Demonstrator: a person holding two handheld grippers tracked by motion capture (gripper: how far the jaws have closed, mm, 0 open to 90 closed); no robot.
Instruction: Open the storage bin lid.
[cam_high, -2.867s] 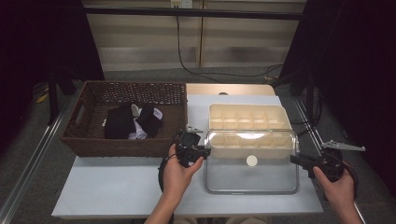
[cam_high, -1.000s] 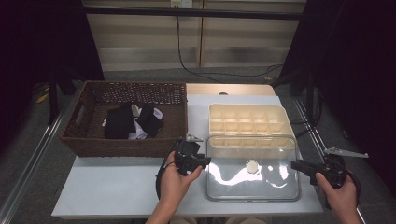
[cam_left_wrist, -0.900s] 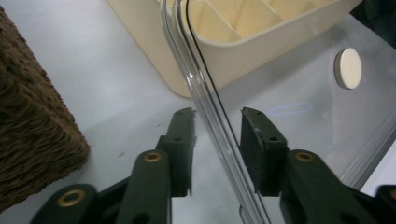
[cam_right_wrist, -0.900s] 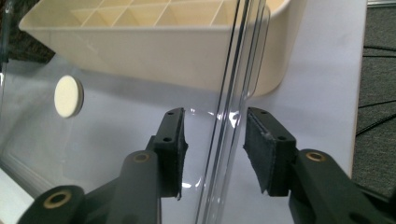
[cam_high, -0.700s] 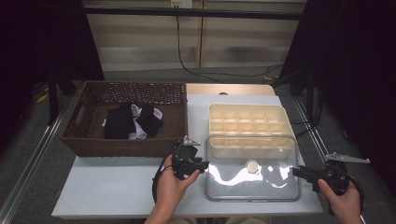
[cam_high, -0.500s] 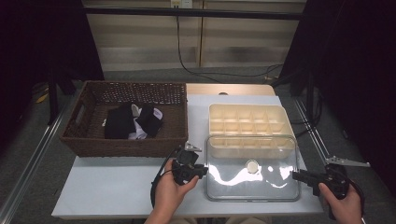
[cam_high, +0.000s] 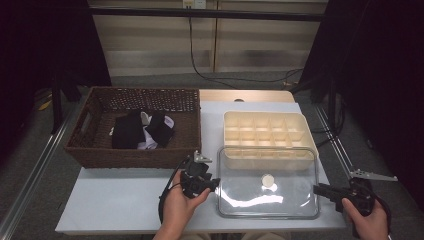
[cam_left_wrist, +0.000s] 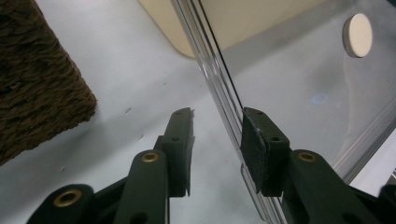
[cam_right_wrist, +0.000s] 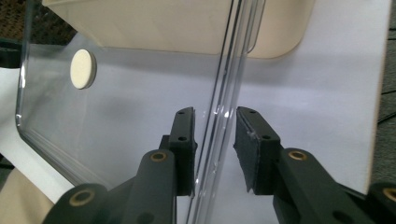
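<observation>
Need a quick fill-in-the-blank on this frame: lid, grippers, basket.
1. The clear lid lies on the table in front of the cream ____ with many compartments.
2. Both the left gripper and the right gripper have their jaws ____ around an edge of the lid.
3. The dark clothes lie inside the woven ____.
4. The small round knob on the lid is ____ in colour.

Missing words: tray; open; basket; white

This looks like a lab recording booth rather than a home: black curtains (cam_high: 45, 45) hang on both sides, a cable (cam_high: 210, 70) trails down the bare back wall, and metal rails (cam_high: 35, 165) run along the white table's (cam_high: 120, 200) edges.
</observation>
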